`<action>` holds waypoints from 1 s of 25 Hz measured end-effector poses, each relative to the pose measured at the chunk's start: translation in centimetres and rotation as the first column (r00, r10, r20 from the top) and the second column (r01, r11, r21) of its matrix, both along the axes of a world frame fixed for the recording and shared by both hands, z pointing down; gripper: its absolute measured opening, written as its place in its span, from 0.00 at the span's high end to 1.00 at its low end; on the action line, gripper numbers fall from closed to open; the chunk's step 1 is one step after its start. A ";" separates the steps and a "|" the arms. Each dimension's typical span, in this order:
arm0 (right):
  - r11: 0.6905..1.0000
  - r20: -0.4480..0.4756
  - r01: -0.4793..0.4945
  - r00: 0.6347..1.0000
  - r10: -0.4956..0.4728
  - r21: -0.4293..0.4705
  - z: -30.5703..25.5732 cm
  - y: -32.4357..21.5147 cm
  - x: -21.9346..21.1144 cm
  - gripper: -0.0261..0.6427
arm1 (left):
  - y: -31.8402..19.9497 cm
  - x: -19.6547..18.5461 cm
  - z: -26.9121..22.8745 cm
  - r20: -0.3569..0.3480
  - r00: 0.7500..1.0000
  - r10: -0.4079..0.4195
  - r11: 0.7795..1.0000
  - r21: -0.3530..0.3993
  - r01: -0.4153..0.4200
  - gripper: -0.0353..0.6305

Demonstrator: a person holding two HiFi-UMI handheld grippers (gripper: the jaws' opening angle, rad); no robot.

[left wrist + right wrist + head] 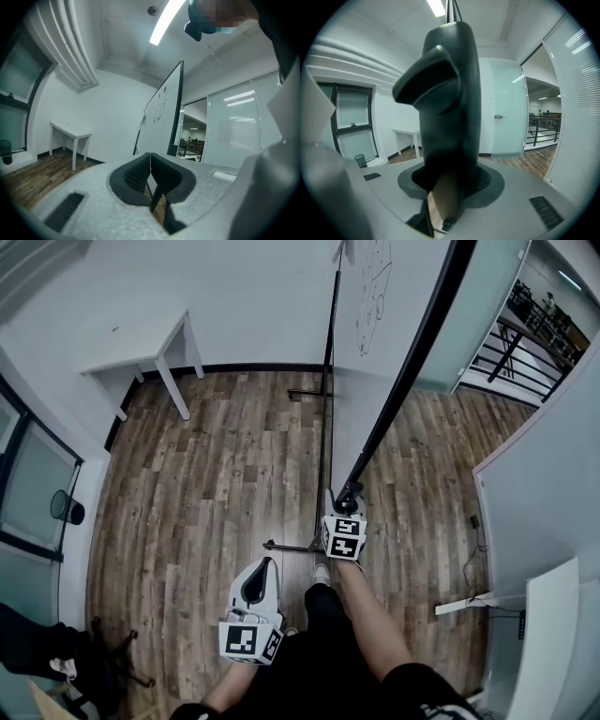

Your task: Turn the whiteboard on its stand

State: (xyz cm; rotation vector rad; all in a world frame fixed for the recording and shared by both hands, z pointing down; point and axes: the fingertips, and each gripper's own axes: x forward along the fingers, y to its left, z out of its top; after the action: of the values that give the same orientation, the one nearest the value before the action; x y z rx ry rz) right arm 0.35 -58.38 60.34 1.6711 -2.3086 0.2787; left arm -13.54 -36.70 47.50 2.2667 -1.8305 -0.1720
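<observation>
Whiteboard [398, 315], corner gripped.
Right gripper [346, 500] fingers clamp its dark corner [450, 93] between them; left gripper [150, 165] fingers pressed together, empty.

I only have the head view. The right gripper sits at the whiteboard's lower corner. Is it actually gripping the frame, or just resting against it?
Observer: Gripping. In the right gripper view, the right gripper has its fingers closed on the black rounded corner cap, which fills the gap between them.
Operator: And the left one, is it holding anything?
Observer: No. In the left gripper view, the left gripper has its fingers shut together with nothing between them.
</observation>
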 end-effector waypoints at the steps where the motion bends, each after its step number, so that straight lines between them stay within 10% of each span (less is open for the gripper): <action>1: 1.000 0.001 0.001 1.000 -0.001 0.004 0.5 0.9 -0.4 0.73 | 1.2 -0.4 0.7 -0.001 1.000 -0.003 1.000 0.002 0.003 0.92; 25: 1.000 0.001 0.011 1.000 -0.011 0.008 1.2 14.6 -1.3 0.73 | 14.7 -2.6 1.1 -0.014 0.998 0.065 0.998 -0.019 -0.065 0.92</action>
State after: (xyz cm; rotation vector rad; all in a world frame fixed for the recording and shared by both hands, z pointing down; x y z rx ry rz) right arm -0.91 -43.81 61.50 1.6622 -2.3214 0.2690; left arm -16.09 -21.97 48.63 2.3027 -1.7420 -0.1571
